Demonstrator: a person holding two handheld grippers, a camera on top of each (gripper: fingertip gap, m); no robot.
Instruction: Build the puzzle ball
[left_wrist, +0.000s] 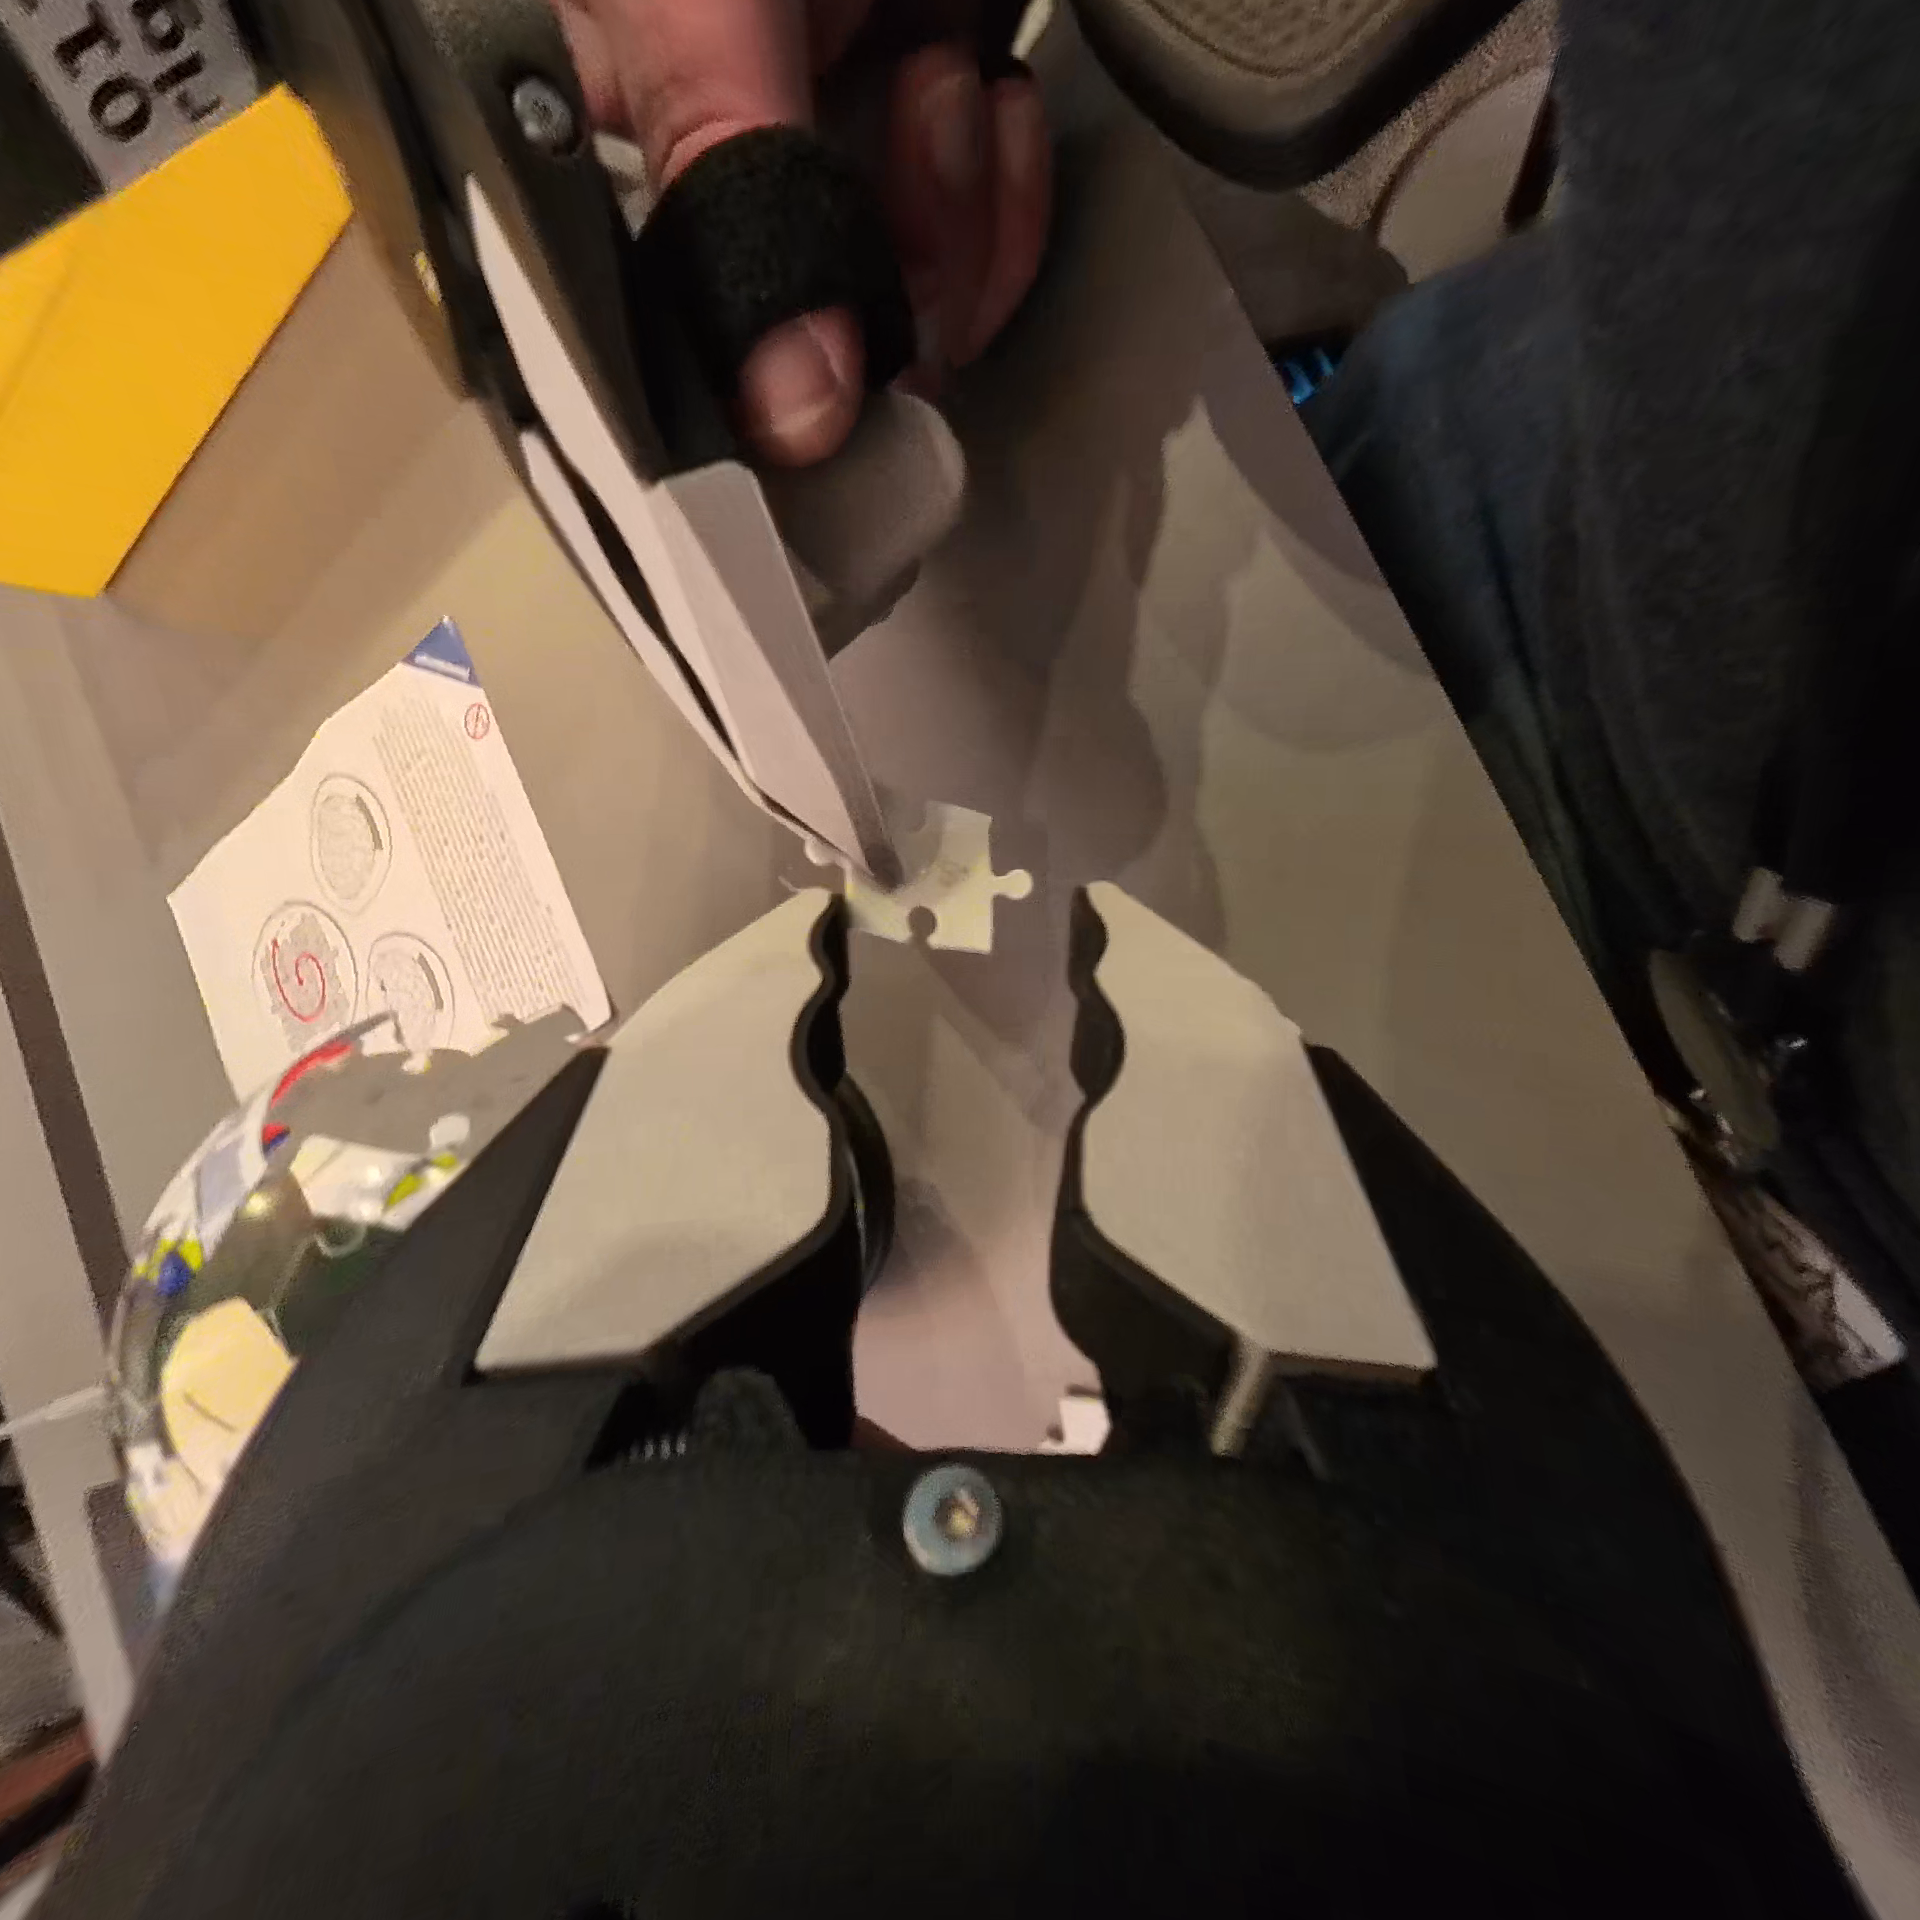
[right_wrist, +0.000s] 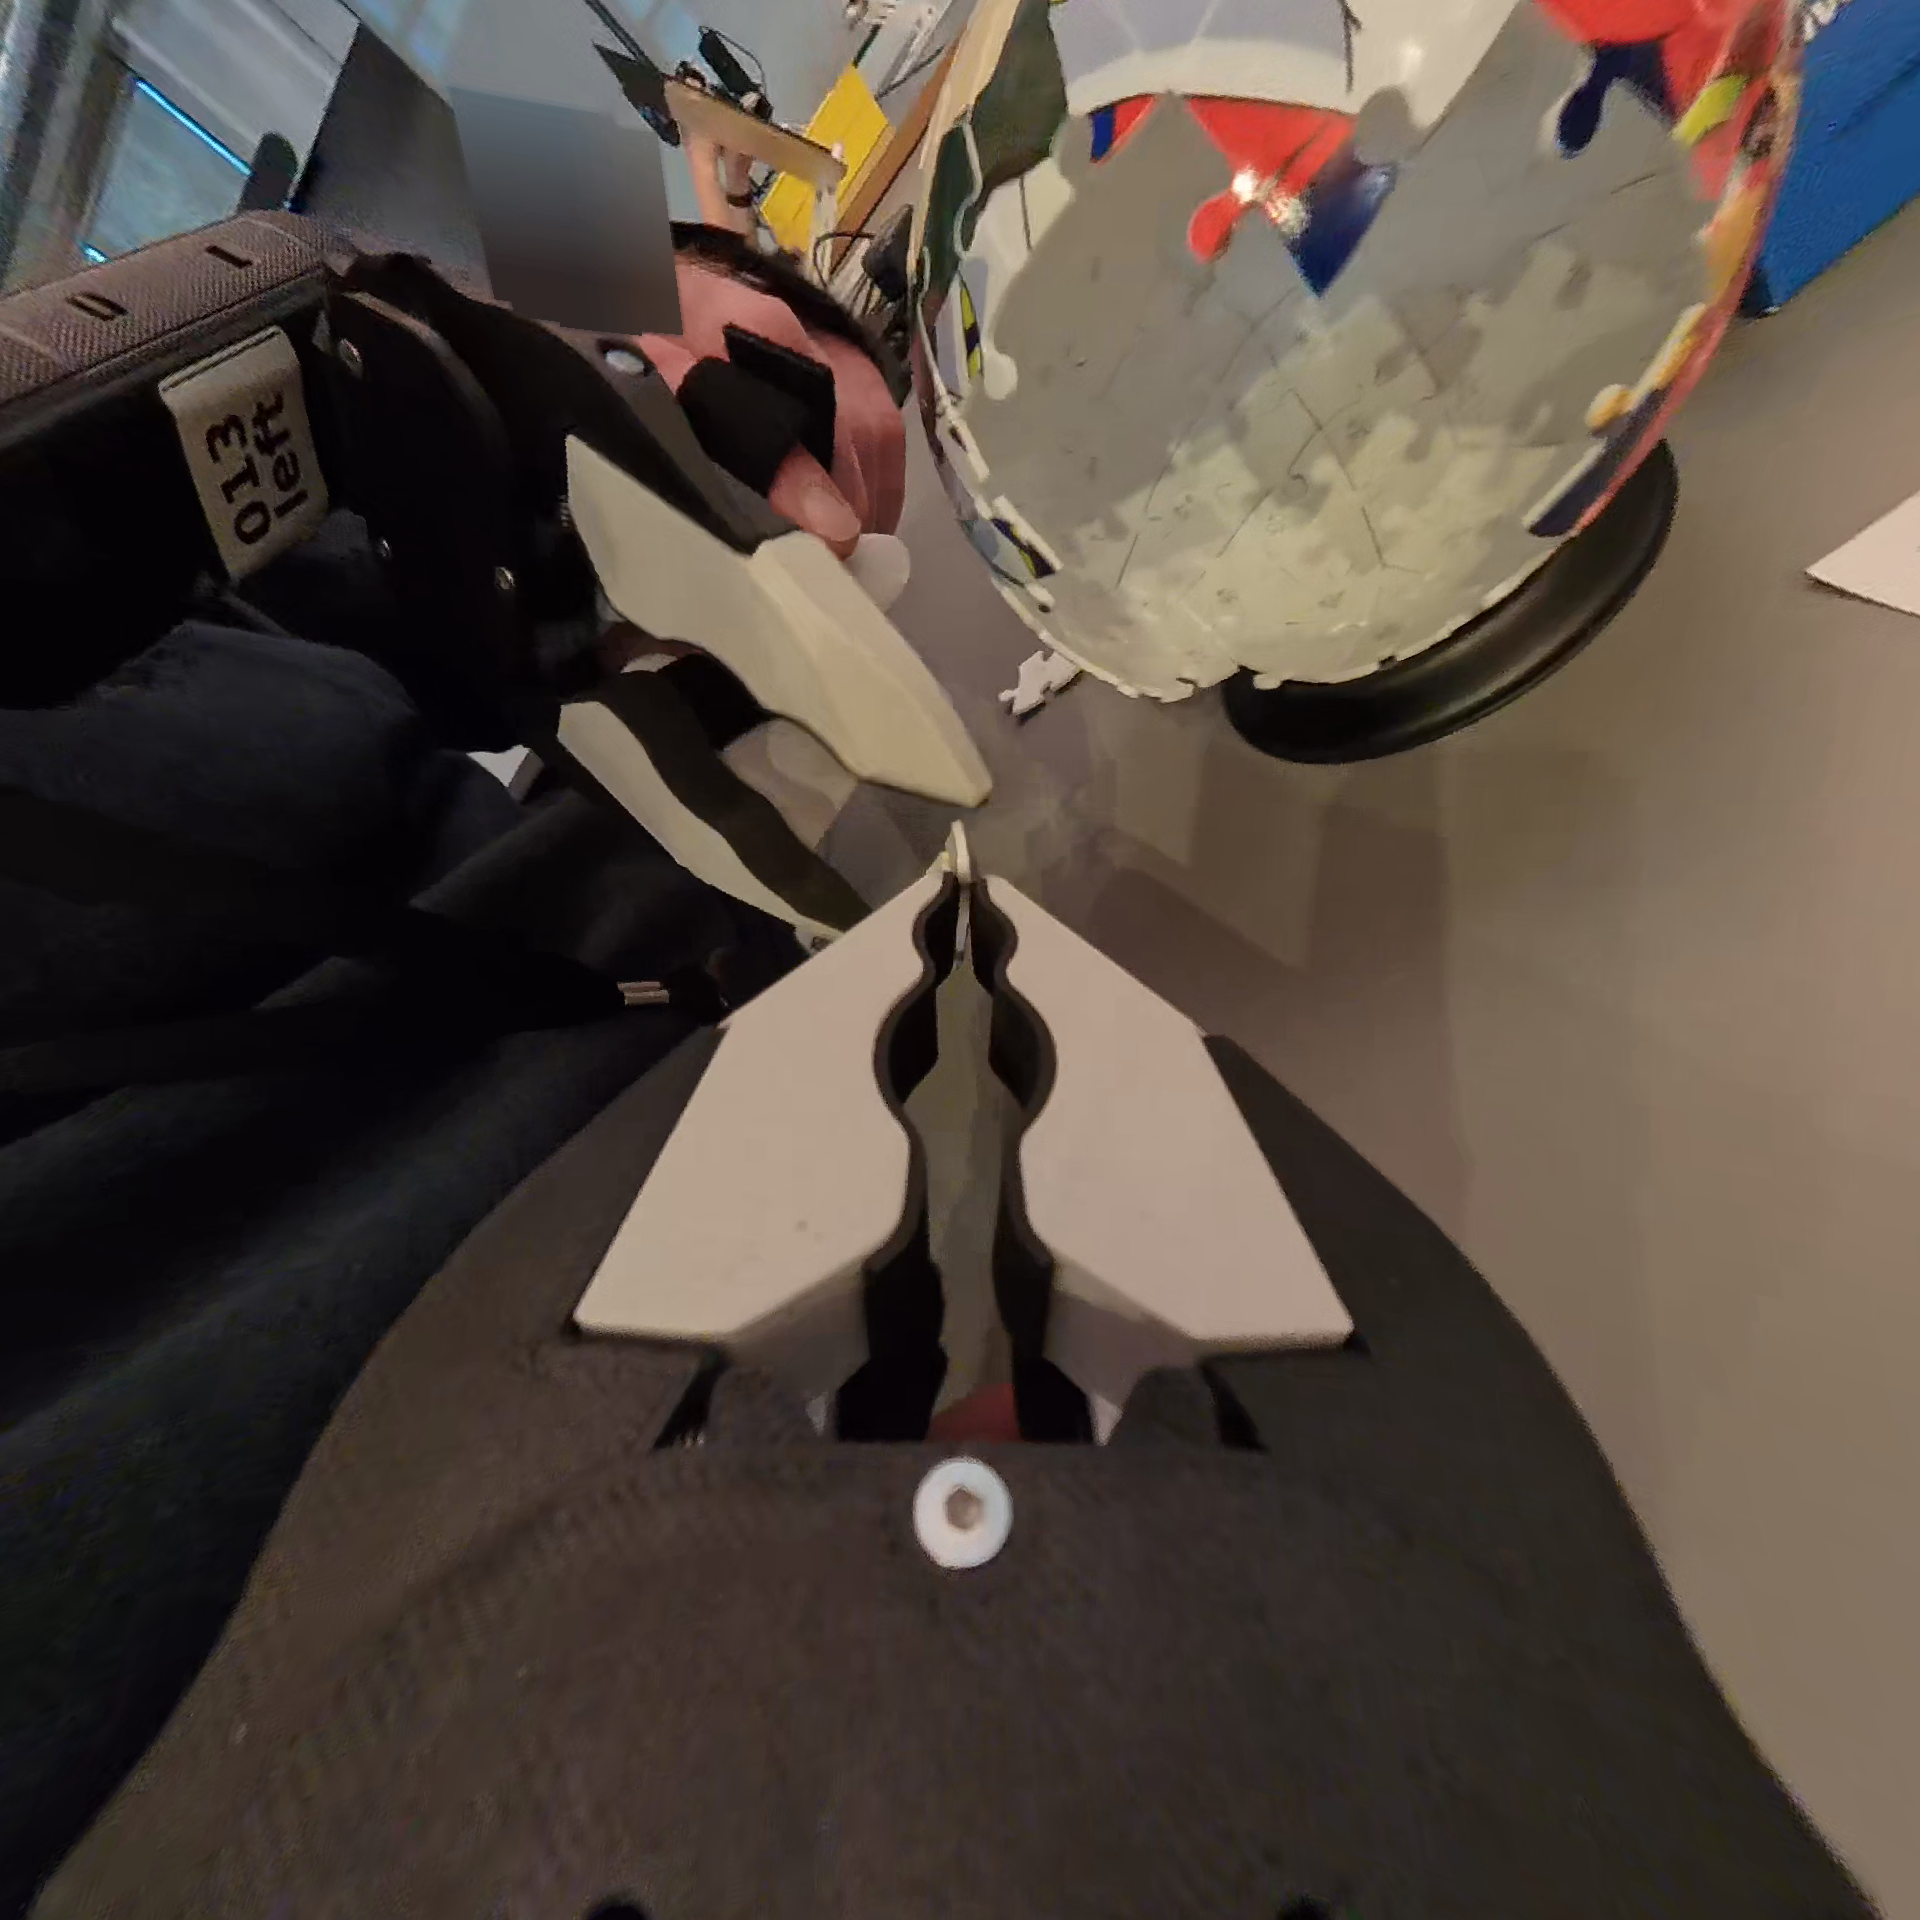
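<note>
The half-built puzzle ball (right_wrist: 1299, 343), a hollow shell of interlocked curved plastic pieces printed red, blue and yellow outside and pale grey inside, sits on a black ring stand (right_wrist: 1455, 644) on the grey table (right_wrist: 1558, 1039); in the left wrist view its edge shows at far left, just below a folded white instruction sheet (left_wrist: 384, 873). At centre, the left gripper (left_wrist: 956, 925) stands with its jaws well apart and empty, its tips flanking a small white jigsaw-shaped piece (left_wrist: 935, 883). The right gripper (right_wrist: 958, 873) is closed on that piece, pinching it edge-on at the very tips. The step in hand appears to be a handover or regrip. To do it well, close the left gripper on the free half of the piece, clear of its tabs, and release the right only once the left grip is firm. The thin tip hold suggests the piece could pivot or drop, so keep both grippers steady above the table. A further loose piece (right_wrist: 1039, 681) lies beside the stand.
</note>
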